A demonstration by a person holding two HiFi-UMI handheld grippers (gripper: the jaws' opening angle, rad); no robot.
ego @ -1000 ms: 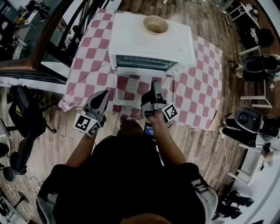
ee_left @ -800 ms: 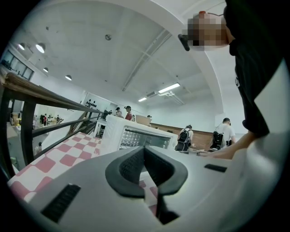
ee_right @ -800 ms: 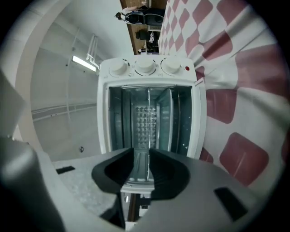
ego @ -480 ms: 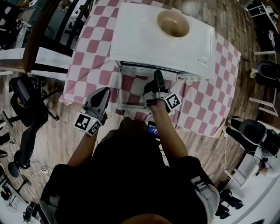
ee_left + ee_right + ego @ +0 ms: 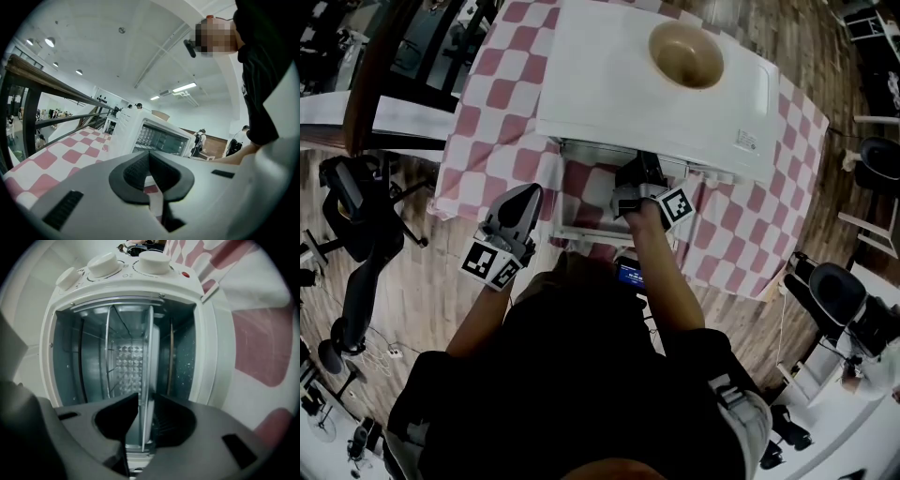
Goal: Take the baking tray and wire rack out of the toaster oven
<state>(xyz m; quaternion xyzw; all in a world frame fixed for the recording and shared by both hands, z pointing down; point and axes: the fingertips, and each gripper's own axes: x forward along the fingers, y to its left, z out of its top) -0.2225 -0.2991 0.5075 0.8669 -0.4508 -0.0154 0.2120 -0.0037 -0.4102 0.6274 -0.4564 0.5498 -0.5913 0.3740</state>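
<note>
Right gripper view has the right gripper [image 5: 144, 401] rolled on its side, its jaws part open around the front rim of the baking tray [image 5: 148, 352] but not yet pinching it. The roll probably puts one jaw above the rim and one below. The wire rack [image 5: 108, 357] sits beside the jaws inside the toaster oven [image 5: 213, 362]. The left gripper [image 5: 149, 157] hangs back, closed and empty.

Head view dim, strong fisheye warp at edges. Left gripper view evenly lit by ceiling strip lights [image 5: 183, 87]. The 2 gripper views blur up close, corners black.
</note>
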